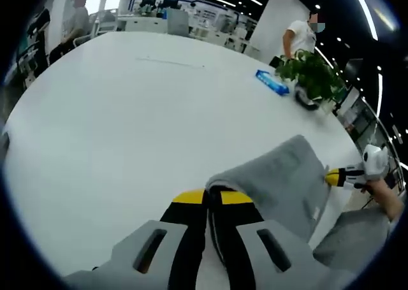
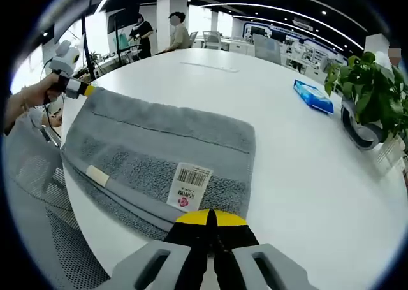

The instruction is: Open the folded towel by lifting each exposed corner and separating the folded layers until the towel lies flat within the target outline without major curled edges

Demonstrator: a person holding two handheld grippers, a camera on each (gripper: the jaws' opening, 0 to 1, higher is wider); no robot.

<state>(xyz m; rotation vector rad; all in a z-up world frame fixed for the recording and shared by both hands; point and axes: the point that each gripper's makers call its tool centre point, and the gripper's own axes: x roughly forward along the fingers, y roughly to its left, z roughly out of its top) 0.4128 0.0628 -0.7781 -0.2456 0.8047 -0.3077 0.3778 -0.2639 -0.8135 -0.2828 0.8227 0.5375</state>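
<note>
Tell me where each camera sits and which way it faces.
Left gripper view: rides the left gripper, shut on a corner of the towel, facing across the table; the right gripper and a hand show.
Right gripper view: rides the right gripper, shut on the towel's near edge, facing along the towel toward the left gripper.
Both share towel, table, plant, blue pack.

The towel (image 2: 159, 150) is plain grey with a white barcode label (image 2: 189, 187) marked in red. The bench (image 2: 299, 156) is white; both tools have black jaws tipped yellow.
</note>
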